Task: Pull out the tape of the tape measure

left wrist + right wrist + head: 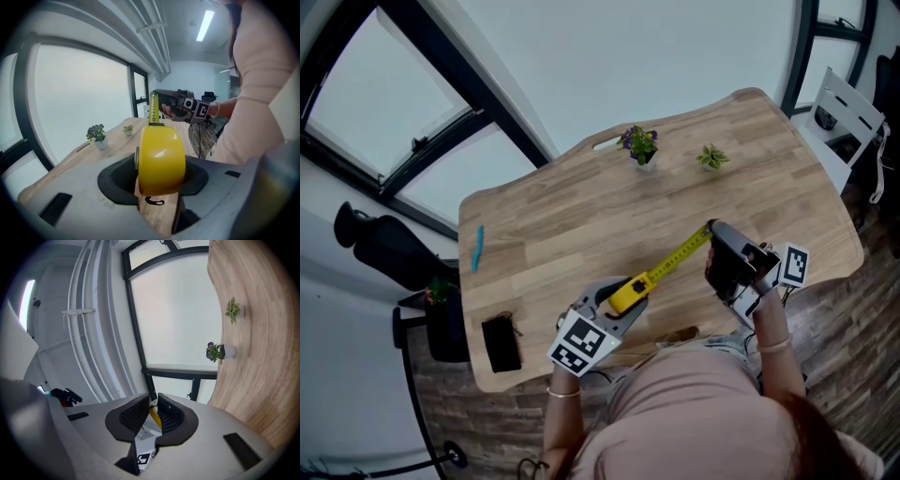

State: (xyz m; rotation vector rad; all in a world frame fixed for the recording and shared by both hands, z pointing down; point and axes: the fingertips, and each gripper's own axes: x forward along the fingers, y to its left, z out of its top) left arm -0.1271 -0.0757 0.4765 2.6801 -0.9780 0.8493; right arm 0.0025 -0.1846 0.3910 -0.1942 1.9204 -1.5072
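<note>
The tape measure's yellow case (625, 294) sits between the jaws of my left gripper (630, 304), which is shut on it just above the near edge of the wooden table (750, 159). In the left gripper view the case (161, 157) fills the gap of the left gripper (159, 174). Its yellow tape (675, 260) runs out diagonally to my right gripper (712, 232), whose jaws pinch the tape's end. In the right gripper view a yellow strip of tape (154, 420) shows in the narrow slit of the right gripper (153, 411). The tape (153, 107) leads straight to the right gripper (161, 95).
Two small potted plants (639, 145) (712, 157) stand at the table's far side. A blue pen (476, 248) and a black flat object (501, 342) lie at the left end. A black chair (389, 248) is left of the table, a white chair (848, 112) right.
</note>
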